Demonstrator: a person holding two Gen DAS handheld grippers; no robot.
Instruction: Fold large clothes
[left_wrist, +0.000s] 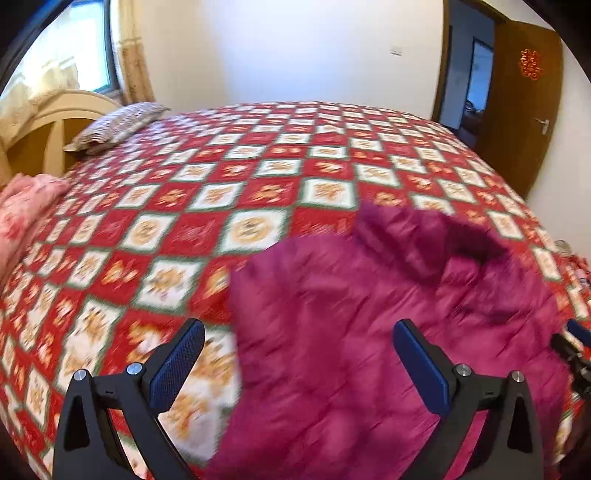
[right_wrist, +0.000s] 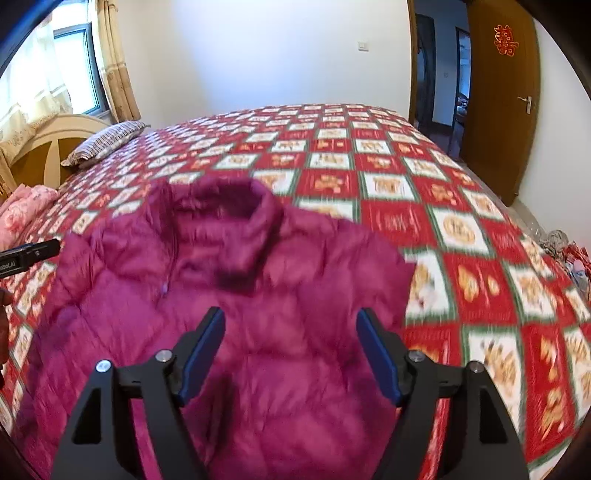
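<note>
No containers here, just a magenta puffer jacket (right_wrist: 229, 295) lying spread out near the bed's (left_wrist: 258, 177) front edge, collar toward the far edge, on a red checked quilt. There's 1 striped pillow (right_wrist: 103, 142) by the headboard and a brown door (right_wrist: 506, 103) standing open. The left gripper (left_wrist: 299, 363) and right gripper (right_wrist: 291, 354) both hover above the jacket, jaws spread, holding nothing.
</note>
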